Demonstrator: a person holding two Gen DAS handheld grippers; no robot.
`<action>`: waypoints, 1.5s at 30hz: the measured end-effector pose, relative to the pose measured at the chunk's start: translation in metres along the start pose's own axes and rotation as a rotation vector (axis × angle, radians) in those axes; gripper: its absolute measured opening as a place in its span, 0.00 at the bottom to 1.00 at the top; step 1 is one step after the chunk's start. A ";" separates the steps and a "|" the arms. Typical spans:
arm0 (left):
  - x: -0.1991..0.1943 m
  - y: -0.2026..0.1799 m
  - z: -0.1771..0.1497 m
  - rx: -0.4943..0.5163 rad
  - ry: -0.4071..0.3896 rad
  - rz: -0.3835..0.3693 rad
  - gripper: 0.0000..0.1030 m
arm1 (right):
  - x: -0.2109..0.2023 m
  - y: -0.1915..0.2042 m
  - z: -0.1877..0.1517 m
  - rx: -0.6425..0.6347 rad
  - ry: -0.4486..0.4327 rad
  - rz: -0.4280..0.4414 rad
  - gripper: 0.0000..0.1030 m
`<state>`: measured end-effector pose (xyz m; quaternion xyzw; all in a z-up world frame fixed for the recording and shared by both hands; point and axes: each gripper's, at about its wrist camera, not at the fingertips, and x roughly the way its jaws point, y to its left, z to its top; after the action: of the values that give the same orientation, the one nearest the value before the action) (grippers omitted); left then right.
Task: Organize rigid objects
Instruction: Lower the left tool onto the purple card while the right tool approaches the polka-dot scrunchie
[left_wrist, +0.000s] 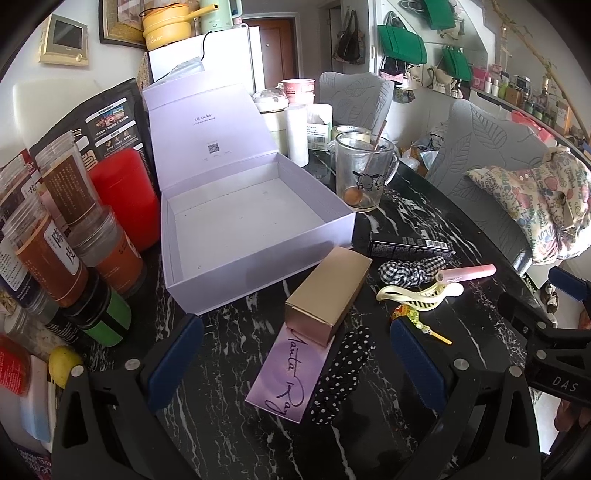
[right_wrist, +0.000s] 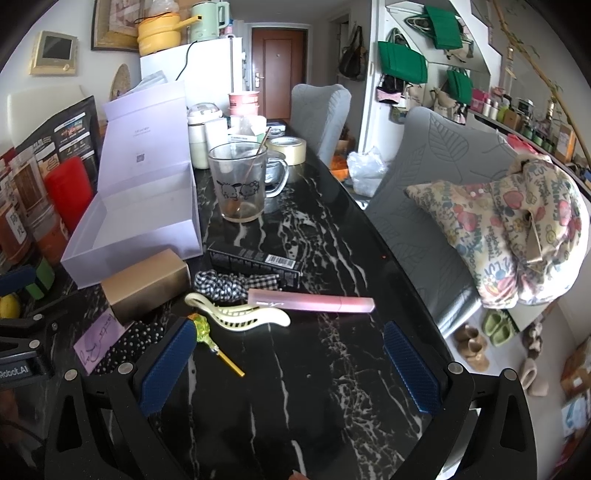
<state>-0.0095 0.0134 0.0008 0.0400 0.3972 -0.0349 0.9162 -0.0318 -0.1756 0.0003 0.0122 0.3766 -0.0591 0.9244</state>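
Both grippers hang low over the near edge of the black marble table (right_wrist: 332, 258), the left gripper (left_wrist: 295, 365) and the right gripper (right_wrist: 291, 365) with jaws apart and empty. Between the left's pads lie the gold carton (left_wrist: 328, 291) and lilac card (left_wrist: 288, 373), the likely first pick. Just beyond stands the open lavender box (left_wrist: 258, 258), lid up, apparently the receiving container. Black carton (right_wrist: 255, 260), pink tube (right_wrist: 310, 301), hair claw (right_wrist: 236, 314) and lollipop (right_wrist: 207, 332) lie loose toward the right edge. Jars crowd the left edge.
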 end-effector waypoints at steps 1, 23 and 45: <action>0.001 0.002 -0.001 -0.002 0.003 0.008 1.00 | 0.001 0.000 -0.001 0.000 0.001 0.004 1.00; 0.046 0.039 -0.038 -0.012 0.125 0.013 1.00 | 0.032 0.039 -0.027 -0.114 0.059 0.138 1.00; 0.081 0.034 -0.048 -0.001 0.180 -0.134 0.78 | 0.049 0.030 -0.034 -0.108 0.103 0.123 1.00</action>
<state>0.0141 0.0492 -0.0895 0.0156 0.4799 -0.0921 0.8723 -0.0172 -0.1485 -0.0585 -0.0115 0.4249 0.0189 0.9050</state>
